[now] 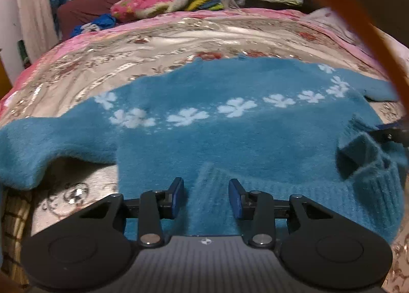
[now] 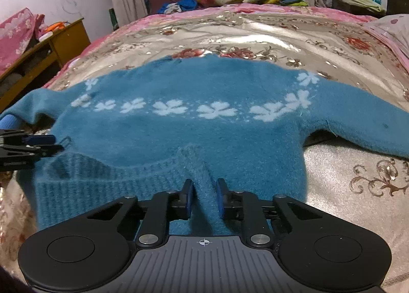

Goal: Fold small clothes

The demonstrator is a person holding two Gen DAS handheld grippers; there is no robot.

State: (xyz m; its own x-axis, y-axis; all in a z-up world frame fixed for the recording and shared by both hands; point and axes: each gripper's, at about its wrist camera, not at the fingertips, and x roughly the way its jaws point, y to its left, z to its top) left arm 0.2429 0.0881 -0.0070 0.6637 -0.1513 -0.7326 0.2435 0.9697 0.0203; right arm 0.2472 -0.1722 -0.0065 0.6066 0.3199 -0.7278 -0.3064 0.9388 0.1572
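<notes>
Small teal sweater [image 1: 230, 139] with a band of white flowers, spread flat on a shiny floral bedspread [image 1: 153, 45], sleeves out to left and right. Ribbed hem [image 2: 102, 180] nearest. Right gripper [image 2: 204, 199] clenched on a raised pleat of hem. Left gripper [image 1: 206, 197] released, jaws apart astride a hem ridge, nothing pinched. Step likely in hand: taking hold of the near edge. Next: close left on hem, then lift both and carry toward the far collar.
</notes>
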